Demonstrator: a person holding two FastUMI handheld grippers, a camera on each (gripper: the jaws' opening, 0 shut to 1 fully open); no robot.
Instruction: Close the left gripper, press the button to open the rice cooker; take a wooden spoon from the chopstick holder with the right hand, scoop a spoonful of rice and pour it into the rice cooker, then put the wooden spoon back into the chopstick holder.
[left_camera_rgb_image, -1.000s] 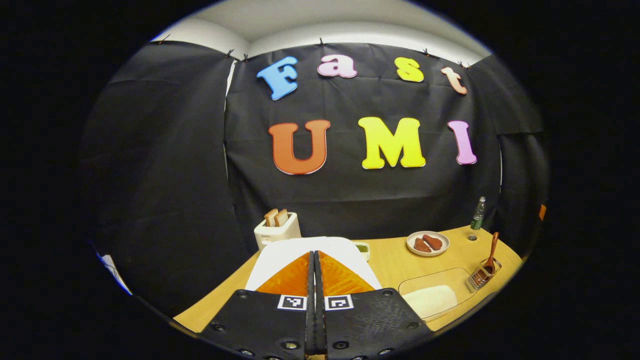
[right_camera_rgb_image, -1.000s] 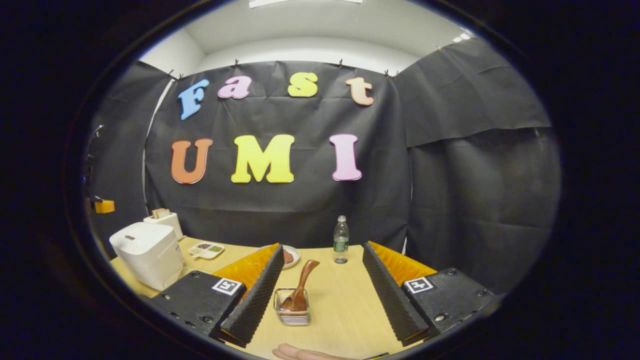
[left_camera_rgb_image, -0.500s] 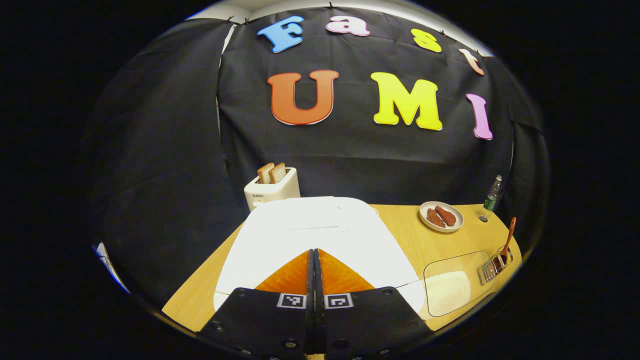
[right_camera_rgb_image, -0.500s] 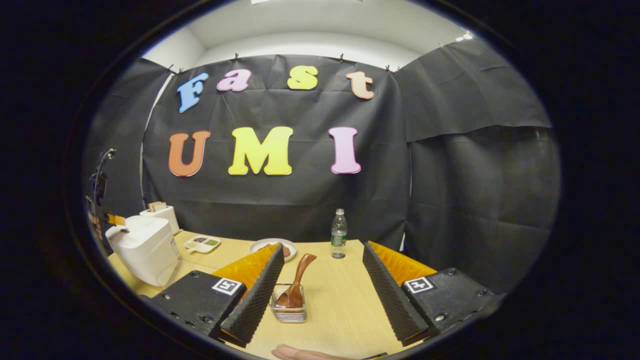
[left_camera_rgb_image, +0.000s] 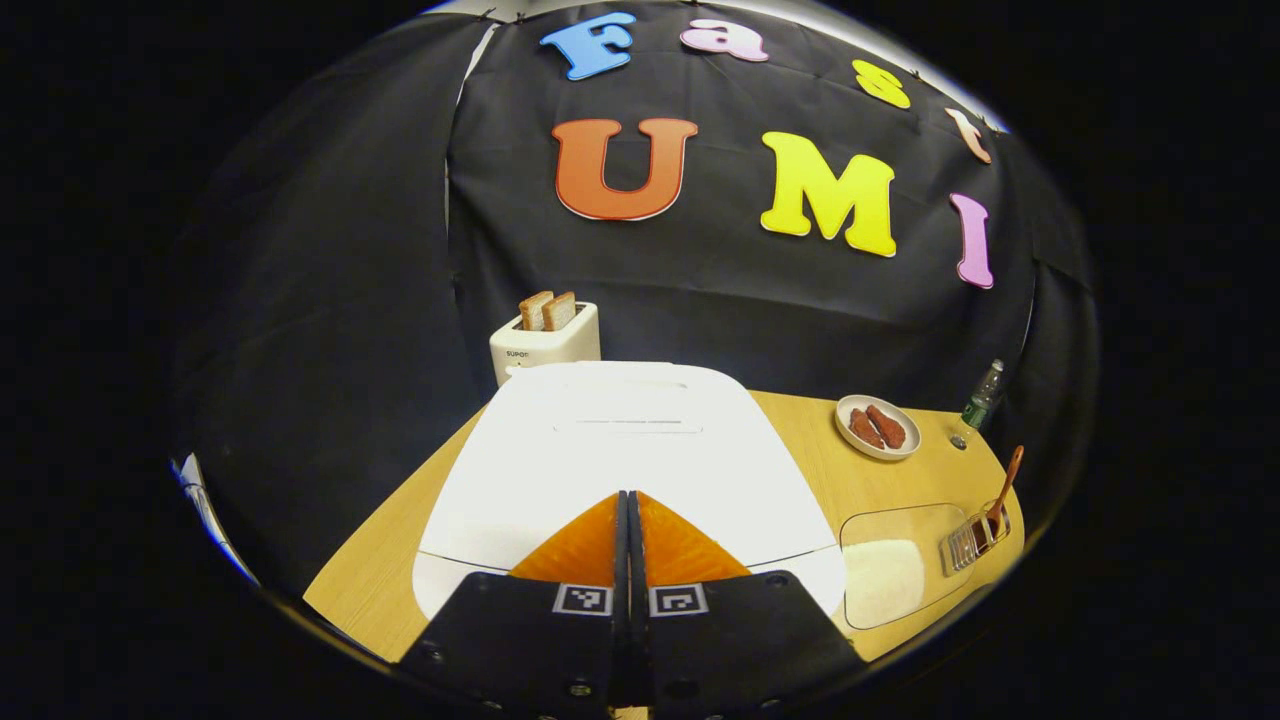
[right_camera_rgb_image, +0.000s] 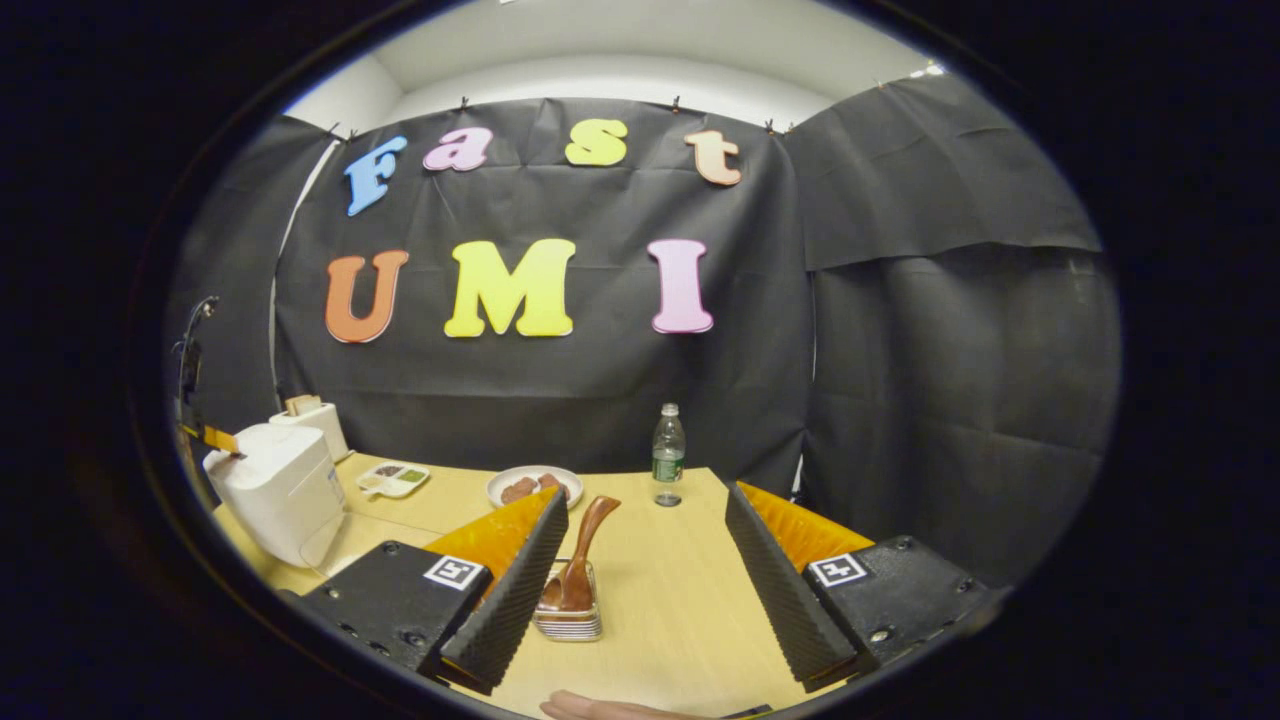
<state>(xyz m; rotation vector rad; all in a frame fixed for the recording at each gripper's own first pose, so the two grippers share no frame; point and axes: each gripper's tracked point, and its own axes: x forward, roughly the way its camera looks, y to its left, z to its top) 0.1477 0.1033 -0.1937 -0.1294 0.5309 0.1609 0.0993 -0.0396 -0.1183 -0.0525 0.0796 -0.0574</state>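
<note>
free: bare table (right_camera_rgb_image: 660, 600) between the wide right fingers | obstacle: chopstick holder (right_camera_rgb_image: 568, 612) with wooden spoon (right_camera_rgb_image: 580, 560) beside the left finger

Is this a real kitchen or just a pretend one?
Probably a pretend kitchen set up in a booth: black cloth hangs as walls behind one wooden table. On it stand a white rice cooker, a toaster with bread in it, and a plate of food.

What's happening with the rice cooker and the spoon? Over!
Left gripper shut, over the closed rice cooker. Right gripper open, empty. Wooden spoon in the chopstick holder. Nothing blocking.
</note>
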